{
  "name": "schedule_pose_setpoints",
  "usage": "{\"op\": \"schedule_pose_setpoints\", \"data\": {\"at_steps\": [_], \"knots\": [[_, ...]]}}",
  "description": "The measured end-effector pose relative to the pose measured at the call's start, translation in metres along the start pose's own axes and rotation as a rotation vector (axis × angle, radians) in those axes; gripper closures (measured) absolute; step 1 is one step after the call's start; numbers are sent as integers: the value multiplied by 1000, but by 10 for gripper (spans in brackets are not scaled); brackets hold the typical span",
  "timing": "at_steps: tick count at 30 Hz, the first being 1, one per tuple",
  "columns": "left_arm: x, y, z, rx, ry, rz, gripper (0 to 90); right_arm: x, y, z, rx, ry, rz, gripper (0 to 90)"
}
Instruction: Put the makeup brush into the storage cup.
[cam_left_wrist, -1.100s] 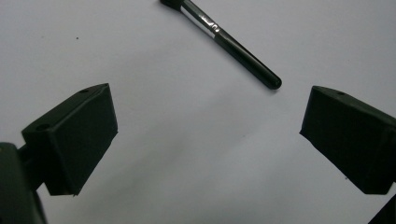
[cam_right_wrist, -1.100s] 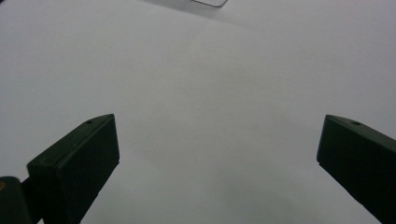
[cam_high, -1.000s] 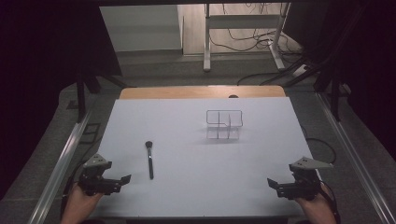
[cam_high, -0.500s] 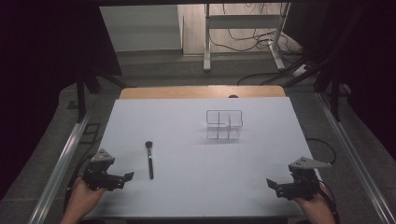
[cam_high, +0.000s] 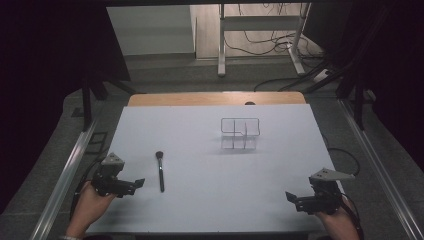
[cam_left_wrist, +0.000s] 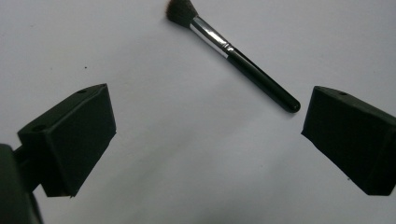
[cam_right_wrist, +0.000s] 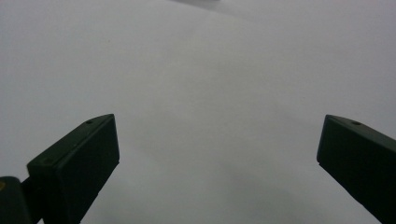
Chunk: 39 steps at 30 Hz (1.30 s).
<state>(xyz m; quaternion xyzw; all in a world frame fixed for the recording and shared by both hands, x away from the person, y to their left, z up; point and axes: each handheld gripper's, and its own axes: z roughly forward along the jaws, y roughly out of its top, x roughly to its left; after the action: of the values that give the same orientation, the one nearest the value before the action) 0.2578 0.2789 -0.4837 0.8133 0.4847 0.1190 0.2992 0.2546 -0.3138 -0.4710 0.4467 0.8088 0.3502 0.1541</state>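
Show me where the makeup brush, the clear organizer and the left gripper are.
makeup brush (cam_left_wrist: 254, 73), left gripper view, on its black handle.
clear organizer (cam_high: 240, 120), high view, on its top rim.
left gripper (cam_high: 139, 183), high view, between its open jaw tips.

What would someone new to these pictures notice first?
Probably the black makeup brush lying alone on the white table, left of centre, bristles pointing away from the person. The left hand-held gripper sits just beside it with jaws open, the brush's handle end near one jaw in the left gripper view. Farther back, right of centre, stands a clear divided organizer, while the right hand-held gripper waits open at the near right corner.
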Motion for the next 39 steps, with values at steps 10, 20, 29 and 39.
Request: {"op": "schedule_pose_setpoints", "data": {"at_steps": [10,20,29,39], "knots": [[0,15,8,50,4,21,27,0,0,0,0,-3,3,0],[-4,30,16,73,-17,29,27,-1,0,0,3,-12,0,0],[-8,39,26,104,-18,42,27,-1,0,0,10,-18,-4,0],[-11,48,36,132,-9,54,28,0,0,0,13,-17,-7,0]]}}
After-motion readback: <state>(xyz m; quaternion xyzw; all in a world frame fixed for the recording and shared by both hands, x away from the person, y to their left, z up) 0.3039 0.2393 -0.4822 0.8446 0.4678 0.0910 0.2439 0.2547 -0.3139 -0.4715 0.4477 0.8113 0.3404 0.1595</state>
